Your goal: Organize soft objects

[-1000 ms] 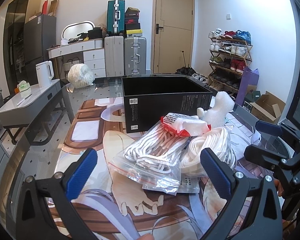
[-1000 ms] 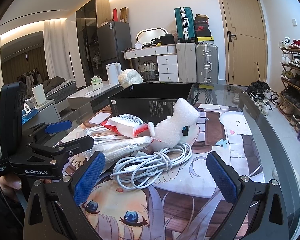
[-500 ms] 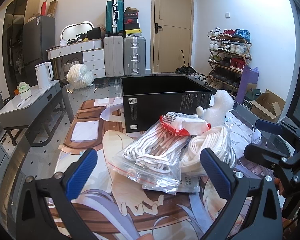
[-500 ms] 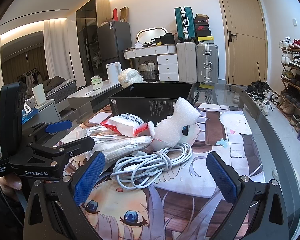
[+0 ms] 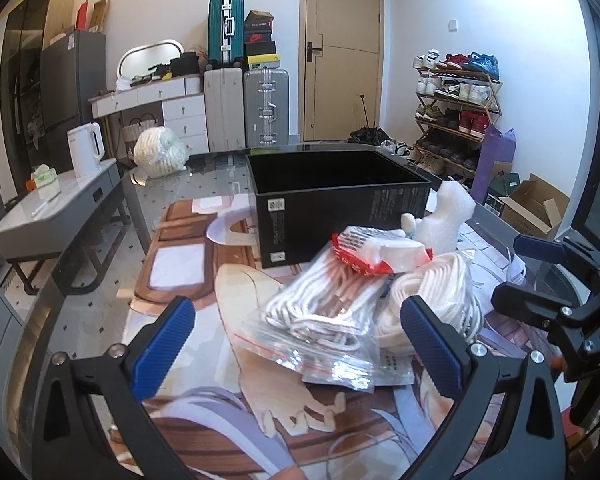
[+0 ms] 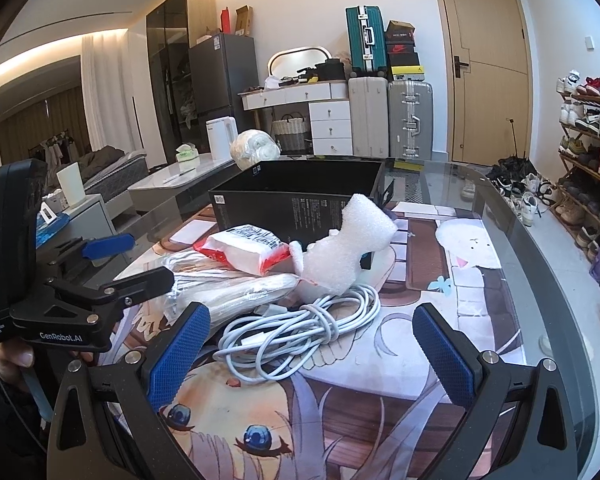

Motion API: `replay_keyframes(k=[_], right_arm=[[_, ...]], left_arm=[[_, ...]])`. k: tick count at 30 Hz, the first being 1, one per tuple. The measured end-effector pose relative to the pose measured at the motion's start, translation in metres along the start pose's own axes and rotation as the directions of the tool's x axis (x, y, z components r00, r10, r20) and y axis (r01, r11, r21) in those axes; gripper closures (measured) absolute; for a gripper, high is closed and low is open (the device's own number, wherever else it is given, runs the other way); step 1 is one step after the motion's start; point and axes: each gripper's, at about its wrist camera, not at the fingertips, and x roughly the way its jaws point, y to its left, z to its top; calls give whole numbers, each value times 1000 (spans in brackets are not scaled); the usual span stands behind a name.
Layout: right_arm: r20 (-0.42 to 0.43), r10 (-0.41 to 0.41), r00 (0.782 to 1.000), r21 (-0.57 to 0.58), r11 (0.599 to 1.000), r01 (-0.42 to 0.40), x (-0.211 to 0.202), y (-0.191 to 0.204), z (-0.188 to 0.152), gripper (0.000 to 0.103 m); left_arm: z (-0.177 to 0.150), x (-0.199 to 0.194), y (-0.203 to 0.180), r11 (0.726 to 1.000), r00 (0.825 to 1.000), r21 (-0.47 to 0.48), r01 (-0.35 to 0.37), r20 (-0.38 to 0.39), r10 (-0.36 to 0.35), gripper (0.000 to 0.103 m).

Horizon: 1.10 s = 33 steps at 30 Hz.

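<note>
Pile [image 5: 364, 292] & both grippers unchanged, fingers [image 6: 180, 350] apart.

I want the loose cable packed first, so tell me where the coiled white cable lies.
In the right wrist view the coiled white cable lies on the table mat just ahead of the open right tool, in front of the white foam piece.

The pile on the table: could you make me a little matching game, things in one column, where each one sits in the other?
Things:
1. box
2. foam
3. loose cable
4. red-and-white pack

Places:
A. on top of the bagged cords
B. nearest the right gripper, on the mat
C. behind the pile, open and dark inside
D. leaning at the box's near corner

Pairs: 1-C, 2-D, 3-B, 4-A
</note>
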Motion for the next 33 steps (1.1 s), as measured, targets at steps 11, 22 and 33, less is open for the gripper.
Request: replay_keyframes(k=[11,22,33], right_arm=[[-36,20,999,44,999,-19,7,-7,12,0],[-87,6,996,108,994,4,32,-28,38,0],[-157,16,987,176,984,13,69,-43,45,14]], left_arm=[[7,11,7,998,998,38,47,-49,-45,0],[18,28,11,994,991,47,98,-94,-93,0],[18,50,7,988,973,60,143,-189,-129,2]])
